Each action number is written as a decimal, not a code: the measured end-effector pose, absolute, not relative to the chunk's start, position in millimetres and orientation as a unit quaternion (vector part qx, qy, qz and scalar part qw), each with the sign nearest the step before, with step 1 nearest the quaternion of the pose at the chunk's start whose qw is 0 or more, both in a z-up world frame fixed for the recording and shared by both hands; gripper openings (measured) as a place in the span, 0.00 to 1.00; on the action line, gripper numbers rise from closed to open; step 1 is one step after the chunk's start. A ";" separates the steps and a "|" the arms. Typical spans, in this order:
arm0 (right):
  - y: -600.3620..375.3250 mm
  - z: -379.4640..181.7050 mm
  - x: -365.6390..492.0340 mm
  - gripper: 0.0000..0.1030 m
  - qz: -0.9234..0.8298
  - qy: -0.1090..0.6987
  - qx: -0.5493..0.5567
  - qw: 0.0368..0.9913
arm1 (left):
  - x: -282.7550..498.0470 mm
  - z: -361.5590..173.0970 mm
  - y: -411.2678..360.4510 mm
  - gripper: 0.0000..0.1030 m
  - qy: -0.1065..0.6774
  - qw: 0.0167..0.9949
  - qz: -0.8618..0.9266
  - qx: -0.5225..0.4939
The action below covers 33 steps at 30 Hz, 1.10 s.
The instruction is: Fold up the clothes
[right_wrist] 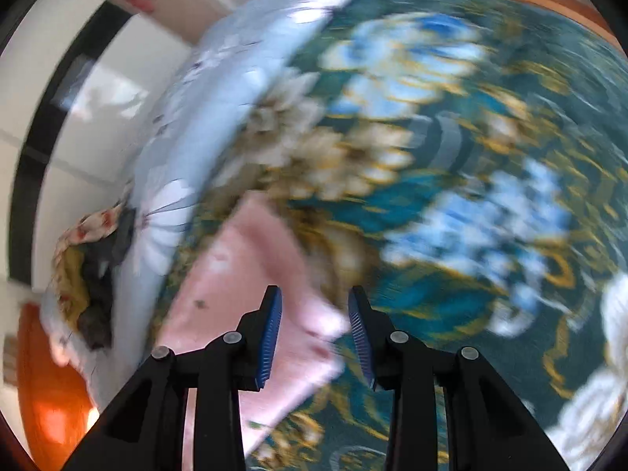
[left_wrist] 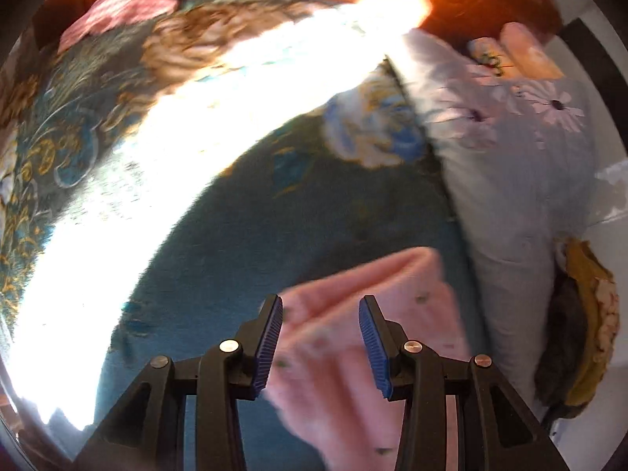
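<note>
A pale pink garment (left_wrist: 365, 286) with small dark specks lies folded on a teal flowered bedspread (left_wrist: 255, 227). My left gripper (left_wrist: 320, 306) hovers over it, jaws apart, the blue pads clear of the cloth. In the right wrist view the same pink garment (right_wrist: 243, 274) lies on the bedspread (right_wrist: 451, 157), one corner under my right gripper (right_wrist: 314, 294). That gripper also stands open, with nothing pinched. Both views are blurred.
A light blue quilt with daisies (left_wrist: 518, 176) (right_wrist: 219, 117) lies along the bed's edge. A heap of dark and yellow clothes (left_wrist: 581, 325) (right_wrist: 86, 274) sits beside it. A pink checked cloth (left_wrist: 117, 4) lies far back. A bright sun stripe (left_wrist: 157, 165) crosses the bedspread. White floor tiles (right_wrist: 98, 98) show beyond.
</note>
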State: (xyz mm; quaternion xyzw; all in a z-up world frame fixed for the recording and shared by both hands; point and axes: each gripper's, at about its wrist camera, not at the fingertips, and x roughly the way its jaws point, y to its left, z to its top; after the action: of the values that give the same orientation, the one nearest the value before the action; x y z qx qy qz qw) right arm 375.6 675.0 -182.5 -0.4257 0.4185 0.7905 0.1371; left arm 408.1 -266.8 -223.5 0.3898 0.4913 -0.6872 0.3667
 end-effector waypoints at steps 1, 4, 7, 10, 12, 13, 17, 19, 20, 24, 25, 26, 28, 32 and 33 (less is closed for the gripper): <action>672.0 -183.0 361.8 0.38 0.795 0.412 -0.429 0.119 | 397.2 -215.9 -260.1 0.44 0.492 0.352 -0.697 0.384; 666.0 -189.4 328.2 0.43 0.800 0.392 -0.445 0.091 | 363.2 -205.0 -238.3 0.47 0.485 0.308 -0.716 0.396; 664.8 -198.4 301.5 0.43 0.804 0.371 -0.459 0.072 | 332.1 -200.2 -211.6 0.50 0.460 0.266 -0.734 0.423; 669.3 -204.5 284.7 0.43 0.805 0.354 -0.473 0.052 | 314.4 -202.4 -188.1 0.50 0.439 0.235 -0.743 0.448; 669.7 -209.8 276.0 0.43 0.802 0.350 -0.483 0.031 | 306.4 -207.6 -171.3 0.50 0.429 0.218 -0.743 0.465; 668.9 -212.9 271.9 0.43 0.801 0.345 -0.489 0.022 | 302.9 -211.3 -166.4 0.50 0.428 0.214 -0.741 0.471; 666.0 -224.1 265.2 0.43 0.794 0.337 -0.505 0.006 | 292.6 -222.2 -151.0 0.50 0.427 0.200 -0.732 0.491; 662.3 -223.5 268.2 0.42 0.793 0.343 -0.503 -0.003 | 290.4 -220.4 -143.9 0.50 0.423 0.192 -0.733 0.498; 660.5 -223.2 269.6 0.31 0.793 0.345 -0.502 -0.007 | 288.1 -220.0 -140.8 0.50 0.419 0.187 -0.734 0.501; 648.5 -216.0 276.4 0.10 0.797 0.333 -0.503 -0.015 | 286.2 -213.2 -133.0 0.50 0.412 0.181 -0.738 0.504; 648.1 -211.6 277.5 0.10 0.801 0.333 -0.497 -0.011 | 284.2 -213.0 -132.8 0.50 0.412 0.181 -0.738 0.502; 650.2 -204.8 277.9 0.09 0.806 0.334 -0.488 -0.005 | 282.1 -212.9 -132.7 0.50 0.412 0.180 -0.739 0.501; 657.5 -186.7 277.0 0.08 0.820 0.340 -0.461 0.003 | 281.1 -207.6 -132.6 0.50 0.411 0.176 -0.745 0.496; 674.6 -166.9 263.7 0.08 0.836 0.336 -0.434 0.019 | 279.6 -201.7 -136.2 0.50 0.406 0.173 -0.751 0.492; 677.9 -172.9 257.6 0.08 0.830 0.330 -0.448 0.031 | 280.7 -203.2 -136.9 0.50 0.411 0.173 -0.749 0.490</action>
State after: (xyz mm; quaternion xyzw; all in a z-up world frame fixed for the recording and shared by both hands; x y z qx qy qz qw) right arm 257.6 677.9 -172.9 -0.4482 0.3297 0.8303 0.0308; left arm 280.7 -136.9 -203.2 0.4902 0.4111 -0.7489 0.1730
